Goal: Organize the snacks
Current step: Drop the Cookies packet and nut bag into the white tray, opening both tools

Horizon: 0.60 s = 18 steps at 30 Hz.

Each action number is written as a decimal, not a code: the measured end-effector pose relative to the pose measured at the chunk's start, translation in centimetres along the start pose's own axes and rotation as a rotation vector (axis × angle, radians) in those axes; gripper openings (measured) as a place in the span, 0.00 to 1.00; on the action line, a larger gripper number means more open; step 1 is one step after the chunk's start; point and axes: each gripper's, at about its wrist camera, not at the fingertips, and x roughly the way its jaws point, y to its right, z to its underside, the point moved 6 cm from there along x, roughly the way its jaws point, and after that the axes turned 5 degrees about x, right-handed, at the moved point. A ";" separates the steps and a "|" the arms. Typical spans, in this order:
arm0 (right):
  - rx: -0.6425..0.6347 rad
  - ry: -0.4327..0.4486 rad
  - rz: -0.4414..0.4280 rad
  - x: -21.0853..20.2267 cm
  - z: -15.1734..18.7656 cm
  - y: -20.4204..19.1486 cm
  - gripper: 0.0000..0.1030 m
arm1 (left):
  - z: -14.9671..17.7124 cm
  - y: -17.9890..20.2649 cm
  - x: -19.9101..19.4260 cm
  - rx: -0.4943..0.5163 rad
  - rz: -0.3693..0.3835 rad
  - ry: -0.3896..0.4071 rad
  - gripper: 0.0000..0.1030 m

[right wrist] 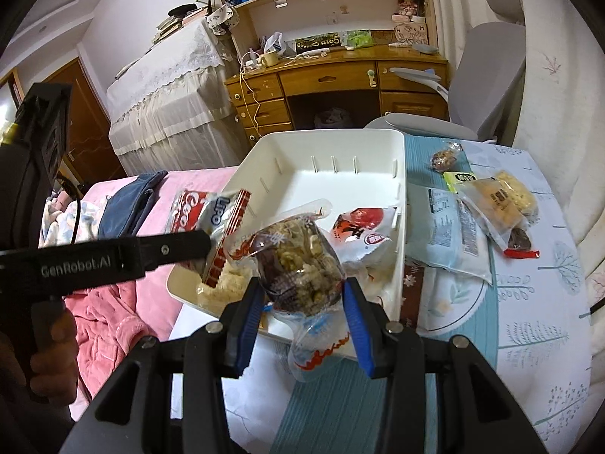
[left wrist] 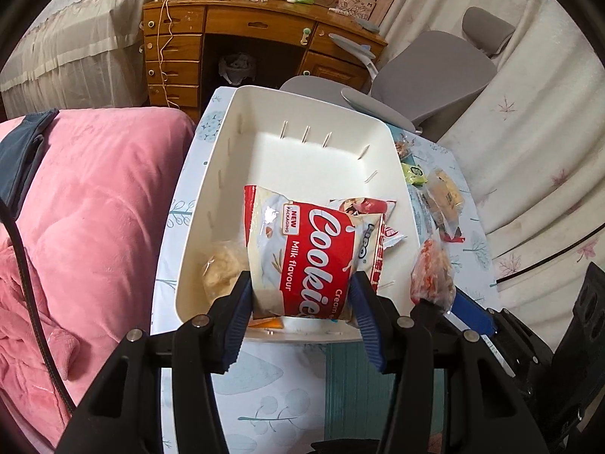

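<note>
My left gripper (left wrist: 302,283) is shut on a red and white Cookies packet (left wrist: 302,249) and holds it over the near end of the white bin (left wrist: 295,143). It also shows in the right wrist view (right wrist: 196,204). My right gripper (right wrist: 302,287) is shut on a clear bag of nut clusters (right wrist: 298,261), at the bin's (right wrist: 340,140) near right corner. In the left wrist view this bag (left wrist: 433,276) hangs just right of the bin. In the bin lie a pale puffed snack (left wrist: 223,268) and a red and white packet (right wrist: 359,230).
Several loose snack packets lie on the tablecloth right of the bin: a pale blue packet (right wrist: 442,227), a yellow cake bag (right wrist: 499,196), a green packet (right wrist: 459,178), a small dark bag (right wrist: 446,157). A pink bed (left wrist: 94,204) is left. A grey chair (left wrist: 427,72) stands behind.
</note>
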 end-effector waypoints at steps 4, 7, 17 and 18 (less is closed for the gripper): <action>0.044 -0.030 0.019 0.7 0.3 0.7 0.55 | 0.0 0.0 0.1 0.003 -0.003 -0.008 0.72; 0.067 -0.014 0.024 0.2 0.4 1.4 0.58 | 0.0 0.5 0.3 0.019 -0.003 -0.015 0.77; 0.148 -0.003 0.075 -1.9 1.6 4.7 0.58 | 0.9 4.6 1.0 0.106 0.036 -0.056 0.77; 0.157 -0.005 0.080 -2.0 1.7 5.1 0.58 | 1.0 5.0 1.1 0.114 0.039 -0.059 0.77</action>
